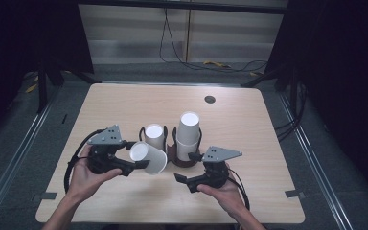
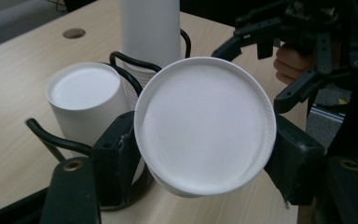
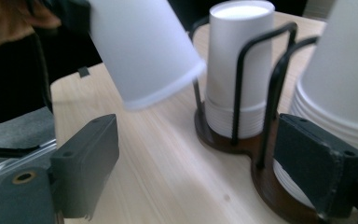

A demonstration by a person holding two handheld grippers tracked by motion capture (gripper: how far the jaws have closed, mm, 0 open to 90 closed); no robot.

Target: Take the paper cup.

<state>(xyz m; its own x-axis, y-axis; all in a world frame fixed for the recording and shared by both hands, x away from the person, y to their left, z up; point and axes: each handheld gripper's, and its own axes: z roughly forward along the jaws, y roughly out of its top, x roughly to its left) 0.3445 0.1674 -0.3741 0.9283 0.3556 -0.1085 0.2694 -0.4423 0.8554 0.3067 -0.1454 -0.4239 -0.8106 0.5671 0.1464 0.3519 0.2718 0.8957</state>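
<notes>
The surface [image 1: 124, 103] is a pale wooden tabletop, and near its middle stands a dark cup holder [image 1: 181, 160] with black wire loops rising from a brown base. Its right ring carries the taller stack of cups [image 1: 188, 134], upside down; the left ring carries a shorter stack [image 1: 154, 136], also upside down. Just in front of the shorter stack, a single paper cup [image 1: 148, 158] is tipped on its side in the air, its closed bottom toward the person. The left claw [image 1: 136, 155] is clenched on this cup, one pad on each side of its wall near the base; the left gripper view shows the round bottom [image 2: 205, 123] squeezed between the two jaws. The right claw [image 1: 188, 167] hovers released beside the holder's base, jaws apart, nothing between them, the taller stack close to one jaw.

The step in hand looks like carrying a lone cup to one of the stacks. The next move probably calls for turning the cup mouth-down, centring it over the shorter stack and lowering it straight, since a tilted rim could catch on the wire loops
</notes>
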